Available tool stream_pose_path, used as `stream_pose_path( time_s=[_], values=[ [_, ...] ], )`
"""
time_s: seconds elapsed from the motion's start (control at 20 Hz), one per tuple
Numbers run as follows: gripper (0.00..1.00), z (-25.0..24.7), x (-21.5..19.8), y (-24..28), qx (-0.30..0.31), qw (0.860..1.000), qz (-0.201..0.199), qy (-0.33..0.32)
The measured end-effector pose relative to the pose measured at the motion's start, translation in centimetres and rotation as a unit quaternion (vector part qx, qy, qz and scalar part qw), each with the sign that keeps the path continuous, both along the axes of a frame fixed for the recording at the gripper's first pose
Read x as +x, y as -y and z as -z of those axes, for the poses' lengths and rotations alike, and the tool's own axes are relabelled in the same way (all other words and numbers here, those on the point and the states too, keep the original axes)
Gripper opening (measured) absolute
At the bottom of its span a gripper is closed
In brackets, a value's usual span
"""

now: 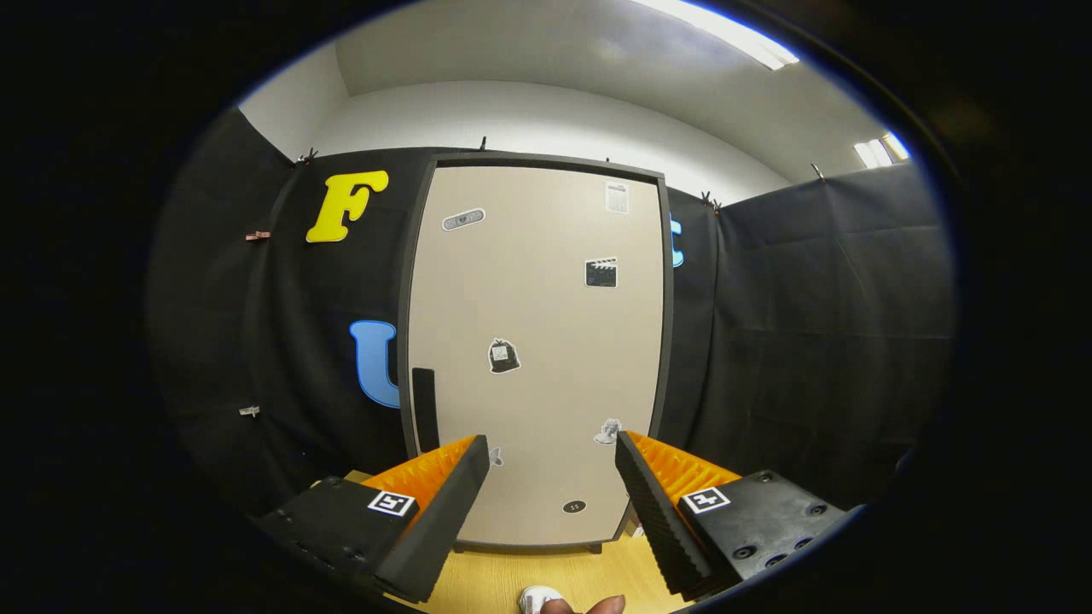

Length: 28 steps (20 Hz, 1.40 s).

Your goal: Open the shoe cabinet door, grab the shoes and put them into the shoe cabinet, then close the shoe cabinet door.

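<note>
The shoe cabinet [537, 341] stands upright straight ahead, a tall beige door in a dark frame, shut. A dark vertical handle [424, 408] sits at the door's lower left edge, just beyond my left finger. Several small stickers dot the door. My gripper [553, 452] is open, its two fingers spread wide with nothing between them, pointing at the door's lower part from a short distance. Below the fingers a small white object [539, 599] shows beside a person's fingertips [597, 606]; I cannot tell whether it is a shoe.
Black cloth walls [810, 341] stand on both sides of the cabinet. A light wooden floor [503, 576] lies in front of the cabinet base. White wall and ceiling lights show above.
</note>
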<state>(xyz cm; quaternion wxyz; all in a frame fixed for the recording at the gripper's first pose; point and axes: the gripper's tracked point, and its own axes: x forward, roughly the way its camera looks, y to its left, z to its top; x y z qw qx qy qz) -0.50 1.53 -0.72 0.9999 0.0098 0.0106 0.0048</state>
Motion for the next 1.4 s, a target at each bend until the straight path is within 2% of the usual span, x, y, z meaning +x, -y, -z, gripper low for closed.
stream_pose_path(
  time_s=[0.15, 0.4, 0.7, 0.9, 1.1, 1.15, 1.2, 1.3, 1.35, 1.4],
  values=[
    [0.97, 0.3, 0.0, -0.7, 0.007, 1.0, -0.005, -0.005],
    [0.97, 0.0, 1.5, -4.9, 0.035, 0.999, -0.039, -0.011],
    [0.97, 1.5, 6.2, -11.7, 0.049, 0.996, -0.073, -0.025],
    [0.98, 3.5, 10.1, -14.2, 0.029, 0.997, -0.073, -0.025],
    [0.97, 5.6, 14.1, -16.4, 0.038, 0.996, -0.071, -0.039],
    [0.95, 5.9, 15.0, -16.7, 0.038, 0.996, -0.068, -0.039],
    [0.88, 6.2, 15.6, -17.0, 0.036, 0.996, -0.068, -0.038],
    [0.81, 7.2, 17.2, -17.5, 0.034, 0.996, -0.063, -0.049],
    [0.8, 7.9, 17.6, -17.6, 0.033, 0.996, -0.058, -0.055],
    [0.71, 8.2, 18.1, -17.3, 0.032, 0.996, -0.05, -0.06]
  ],
)
